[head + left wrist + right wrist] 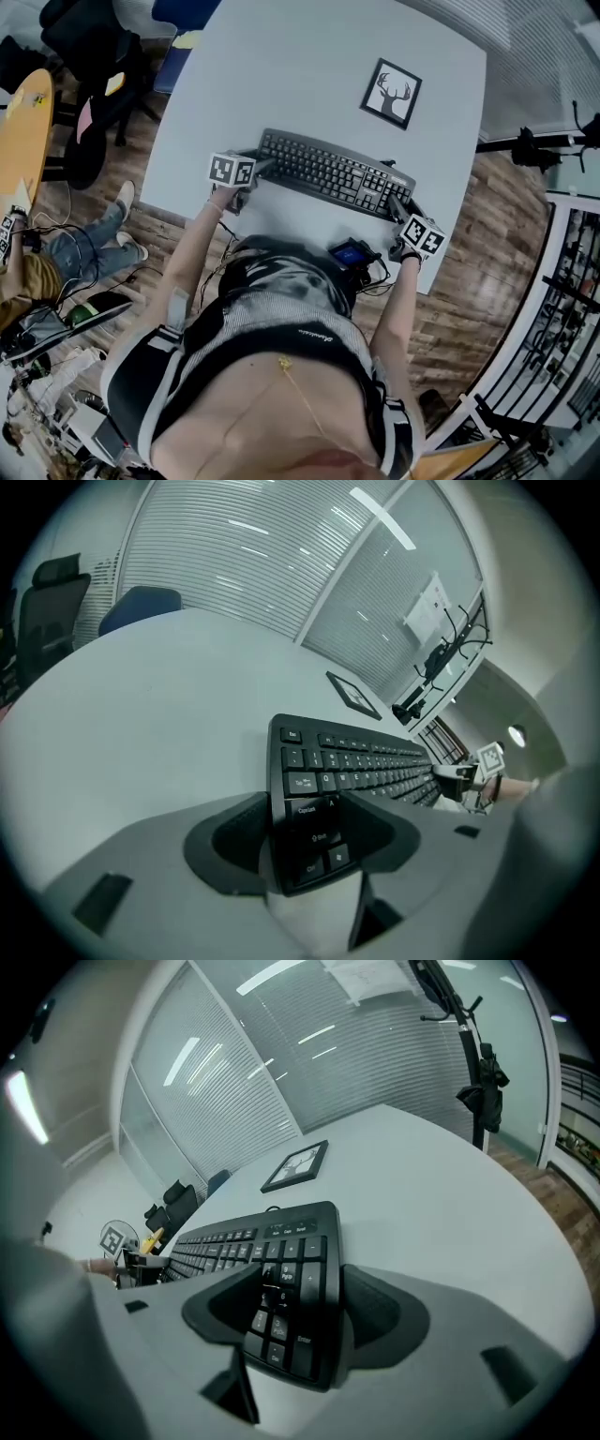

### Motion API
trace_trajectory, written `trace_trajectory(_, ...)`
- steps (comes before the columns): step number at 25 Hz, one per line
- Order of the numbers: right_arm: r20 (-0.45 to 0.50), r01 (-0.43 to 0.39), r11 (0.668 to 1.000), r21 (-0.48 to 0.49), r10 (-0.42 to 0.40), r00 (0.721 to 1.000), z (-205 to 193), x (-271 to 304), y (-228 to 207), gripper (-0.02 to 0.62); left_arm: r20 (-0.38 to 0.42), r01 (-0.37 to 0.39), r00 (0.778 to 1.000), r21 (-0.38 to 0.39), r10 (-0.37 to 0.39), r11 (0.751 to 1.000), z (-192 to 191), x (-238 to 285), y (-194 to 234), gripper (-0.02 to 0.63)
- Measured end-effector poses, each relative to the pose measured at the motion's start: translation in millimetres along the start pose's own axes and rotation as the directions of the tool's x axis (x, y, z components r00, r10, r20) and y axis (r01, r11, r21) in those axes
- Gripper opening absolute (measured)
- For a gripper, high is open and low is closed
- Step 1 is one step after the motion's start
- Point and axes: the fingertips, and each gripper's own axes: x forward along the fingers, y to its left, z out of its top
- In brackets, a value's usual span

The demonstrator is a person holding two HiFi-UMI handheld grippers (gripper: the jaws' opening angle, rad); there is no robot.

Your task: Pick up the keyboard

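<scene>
A black keyboard (328, 172) lies flat on the white table (281, 75), near its front edge. My left gripper (260, 171) sits at the keyboard's left end and my right gripper (399, 208) at its right end. In the left gripper view the Ctrl and Caps Lock corner of the keyboard (356, 761) lies between the wide jaws of the left gripper (305, 832). One jaw reaches over the keys and the other stands outside the edge. In the right gripper view the number-pad end of the keyboard (253, 1232) fills the gap of the right gripper (300, 1307) the same way. I see no firm pinch.
A framed deer picture (391, 93) lies on the table behind the keyboard. Office chairs (84, 56) stand at the far left. A person (84, 244) sits on the floor to the left. A black stand (534, 145) is at the right, over wooden floor.
</scene>
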Motion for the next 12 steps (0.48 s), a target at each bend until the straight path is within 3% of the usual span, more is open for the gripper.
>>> trace_trajectory(8,0.038,-0.054,0.997,0.052,0.052,0.998,-1.5,3.0,3.1,0.275,0.02,0.015,1.0,-0.019,-0.015,1.0,-0.3,-0.2,0.0,0.233)
trace_trajectory(12,0.05,-0.033,0.999,0.029,0.031,0.998,-1.6,2.6,1.4,0.275,0.039,0.009,0.999,-0.016,-0.009,1.0,-0.4,0.7,-0.1,0.233)
